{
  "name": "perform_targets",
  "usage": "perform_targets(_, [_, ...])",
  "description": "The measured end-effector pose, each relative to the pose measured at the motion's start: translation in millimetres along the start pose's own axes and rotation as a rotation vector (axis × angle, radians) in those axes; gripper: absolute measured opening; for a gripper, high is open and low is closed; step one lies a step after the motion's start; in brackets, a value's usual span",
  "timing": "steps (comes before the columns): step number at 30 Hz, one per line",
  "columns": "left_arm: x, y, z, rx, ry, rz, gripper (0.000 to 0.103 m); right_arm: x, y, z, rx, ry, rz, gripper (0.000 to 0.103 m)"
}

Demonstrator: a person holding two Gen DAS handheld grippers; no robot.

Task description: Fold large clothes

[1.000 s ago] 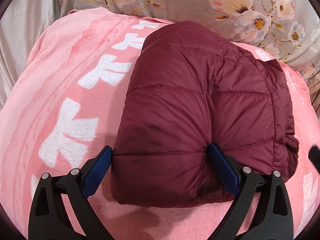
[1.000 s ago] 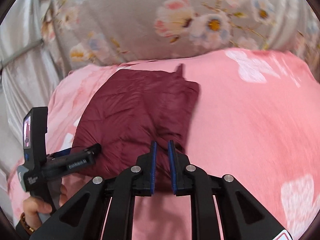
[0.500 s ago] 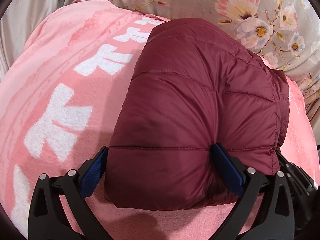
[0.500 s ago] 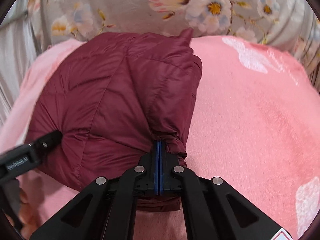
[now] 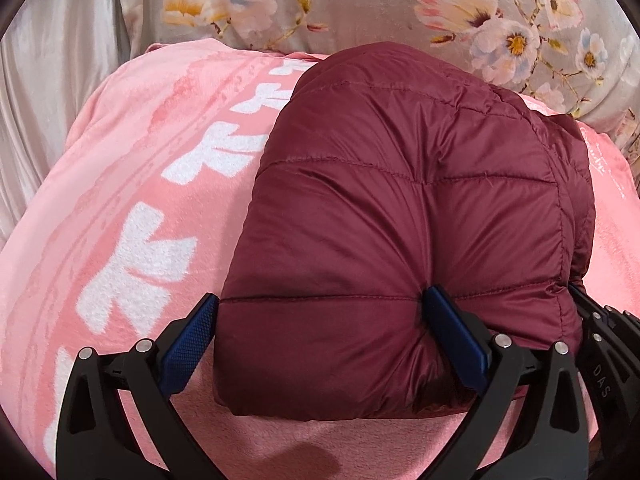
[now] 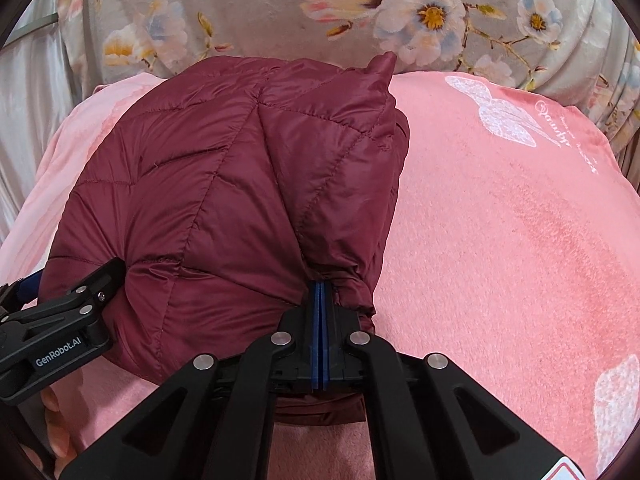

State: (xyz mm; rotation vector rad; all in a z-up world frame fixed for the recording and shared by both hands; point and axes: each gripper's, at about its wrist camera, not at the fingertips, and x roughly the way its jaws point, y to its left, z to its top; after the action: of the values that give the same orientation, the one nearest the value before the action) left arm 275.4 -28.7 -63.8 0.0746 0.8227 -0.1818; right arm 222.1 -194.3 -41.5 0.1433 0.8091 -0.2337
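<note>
Jacket (image 5: 404, 216): folded maroon puffer bundle lying on the pink blanket (image 6: 500, 220) | your left gripper (image 5: 320, 336): fingers spread wide, straddling the near-left corner, likely steadying the bulk | your right gripper (image 6: 320, 304): fingers pinched together on the near-right edge, probably keeping the slippery layers stacked.
</note>
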Motion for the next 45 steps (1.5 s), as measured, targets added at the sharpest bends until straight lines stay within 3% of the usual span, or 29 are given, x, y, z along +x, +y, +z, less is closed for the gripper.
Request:
perform_targets(6, [-19,-8,-8,0.025,-0.064,0.064,0.098,-14,-1,-3,0.017,-0.038,-0.009,0.005])
perform_targets(7, [-28,-10,-13,0.029,-0.079,0.070,0.098,-24,-2,-9,0.038,-0.056,-0.002,0.010])
perform_targets(9, [-43,-13,-27,0.017,-0.099,0.069,0.098,-42,-2,-20,0.051,-0.089,0.004,0.034])
perform_targets(10, [-49,-14,-33,0.011,-0.100,0.064,0.098,-53,-1,-28,0.040,-0.108,-0.006,0.055])
perform_targets(11, [-55,-16,-41,0.006,-0.090,0.056,0.098,-62,-1,-36,0.027,-0.120,-0.025,0.066])
perform_targets(14, [-65,-21,-61,0.000,-0.049,0.062,0.098,-79,-3,-56,0.004,-0.106,-0.009,0.071])
perform_targets(22, [-89,-27,-87,-0.007,-0.049,0.095,0.098,-96,-13,-90,0.035,-0.029,0.021,0.073])
perform_targets(45, [-100,-32,-97,0.011,-0.080,0.155,0.098,-102,-8,-98,0.010,-0.066,-0.030,0.074])
